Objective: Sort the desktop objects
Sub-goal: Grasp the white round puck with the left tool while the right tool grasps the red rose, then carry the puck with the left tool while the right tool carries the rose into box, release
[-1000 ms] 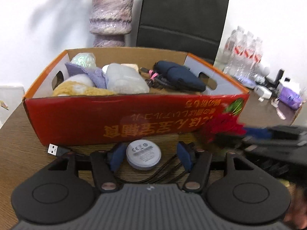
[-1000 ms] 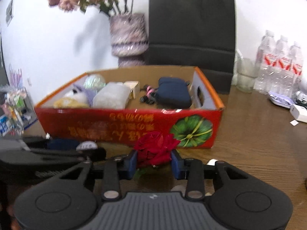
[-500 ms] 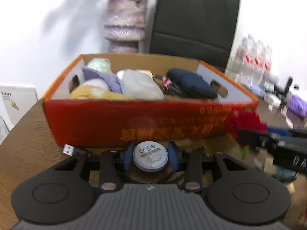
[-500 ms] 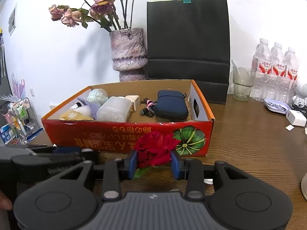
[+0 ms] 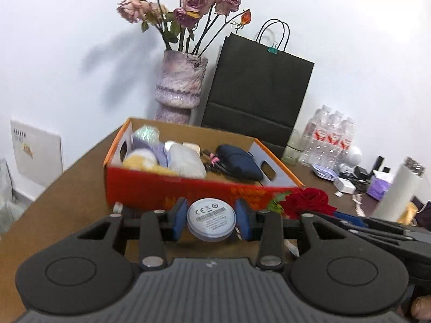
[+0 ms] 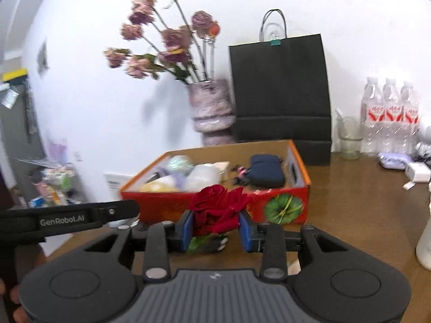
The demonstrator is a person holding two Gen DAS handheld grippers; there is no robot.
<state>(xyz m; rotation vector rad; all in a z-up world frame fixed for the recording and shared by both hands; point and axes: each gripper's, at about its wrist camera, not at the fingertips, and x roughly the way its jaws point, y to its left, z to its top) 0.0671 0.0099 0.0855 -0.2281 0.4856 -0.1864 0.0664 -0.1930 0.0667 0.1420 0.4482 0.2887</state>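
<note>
1. Left-wrist view: the left gripper (image 5: 211, 219) has its blue pads clamped on a round white puck-shaped device (image 5: 211, 223), label side facing the camera, held clear of the wooden table (image 5: 67, 199).
2. Right-wrist view: the right gripper (image 6: 215, 227) is closed around a red rose (image 6: 216, 207), with green leaf showing low between the pads; the bloom stands above the fingers.
3. Both loads hang just in front of the red cardboard box (image 5: 150, 188), which sits on the table ahead of a purple vase (image 5: 180, 86) and a black paper bag (image 5: 258, 91).
4. That box already holds a navy pouch (image 5: 239, 161), a clear pouch, a yellow item and other pieces; blur makes the smaller ones hard to name.
5. Step in hand, as I judge it: carrying two picked-up objects toward the box for sorting.
6. Next move probably calls for lifting each load over the near red wall, finding a free spot, perhaps the bare floor by the navy pouch, and keeping the two grippers, now side by side, from colliding before release.
</note>
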